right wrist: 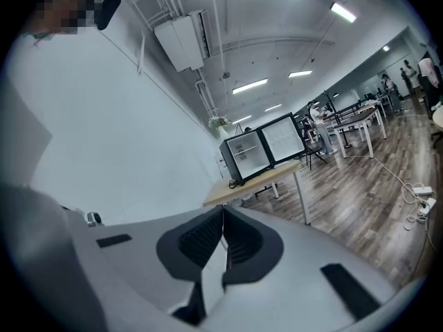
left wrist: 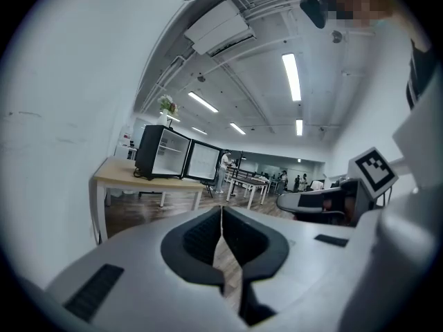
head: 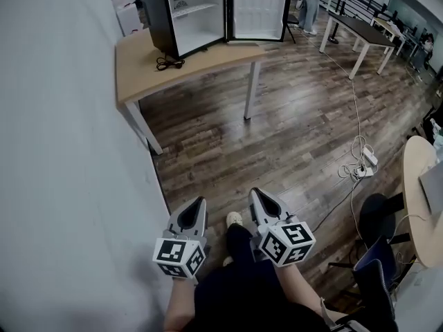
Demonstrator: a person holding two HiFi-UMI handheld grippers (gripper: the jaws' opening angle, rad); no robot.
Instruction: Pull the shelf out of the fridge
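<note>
The left gripper (head: 200,202) and right gripper (head: 255,192) are both closed and empty. The fridge (head: 158,21) sits open at 12 o'clock, its shelf (head: 196,9) inside.

White wall (head: 62,151) on my left. Dark wood-plank floor (head: 297,116) ahead. Wooden table (head: 138,66) with white legs against the wall; more tables (head: 363,30) beyond. Ceiling strip lights (left wrist: 291,77) on.
</note>
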